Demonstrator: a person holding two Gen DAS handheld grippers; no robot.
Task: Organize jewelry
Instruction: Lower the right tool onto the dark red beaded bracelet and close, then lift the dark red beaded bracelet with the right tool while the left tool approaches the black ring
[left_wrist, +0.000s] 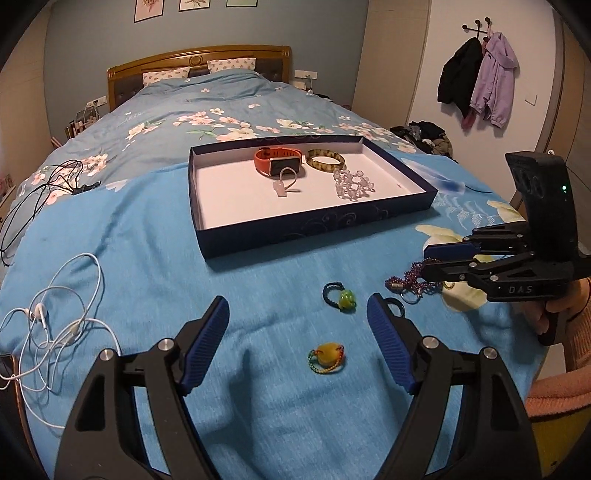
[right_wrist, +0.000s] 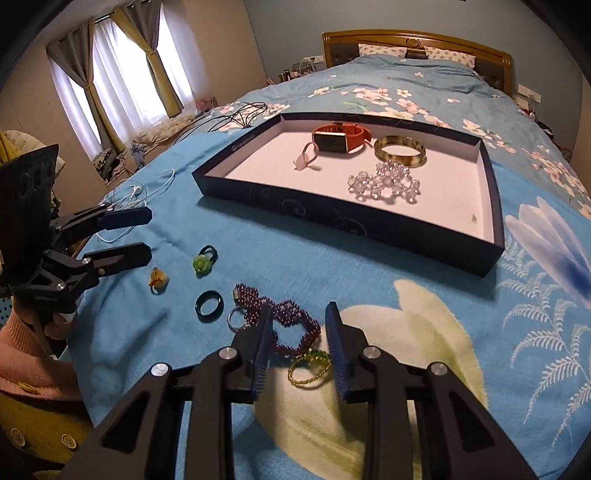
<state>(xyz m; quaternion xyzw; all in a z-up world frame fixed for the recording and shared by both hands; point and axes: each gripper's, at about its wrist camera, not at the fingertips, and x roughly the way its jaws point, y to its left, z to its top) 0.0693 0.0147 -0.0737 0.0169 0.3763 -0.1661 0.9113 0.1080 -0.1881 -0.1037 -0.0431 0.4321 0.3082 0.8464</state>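
Observation:
A dark blue tray (left_wrist: 314, 236) (right_wrist: 347, 225) on the bed holds an orange watch (left_wrist: 275, 162) (right_wrist: 340, 138), a gold bangle (left_wrist: 325, 159) (right_wrist: 399, 151), a clear bead bracelet (left_wrist: 351, 184) (right_wrist: 384, 184) and a pink ring (left_wrist: 282, 184) (right_wrist: 306, 158). My left gripper (left_wrist: 297, 314) (right_wrist: 144, 236) is open above a yellow-stone ring (left_wrist: 327, 356) (right_wrist: 159, 278). A green-stone ring (left_wrist: 341, 297) (right_wrist: 202, 261) and a black ring (right_wrist: 209, 305) lie nearby. My right gripper (right_wrist: 299, 321) (left_wrist: 430, 260) is open around a purple bead bracelet (right_wrist: 291, 321) (left_wrist: 410, 282), beside a silver ring (right_wrist: 236, 319) and a gold-green bead ring (right_wrist: 308, 365).
White earphones (left_wrist: 55, 325) (right_wrist: 136, 192) lie at the left of the blue blanket (left_wrist: 258, 387). A black cable (left_wrist: 40, 195) lies further back. Coats (left_wrist: 480, 77) hang on the right wall. Curtained windows (right_wrist: 122, 74) are beyond the bed's left side.

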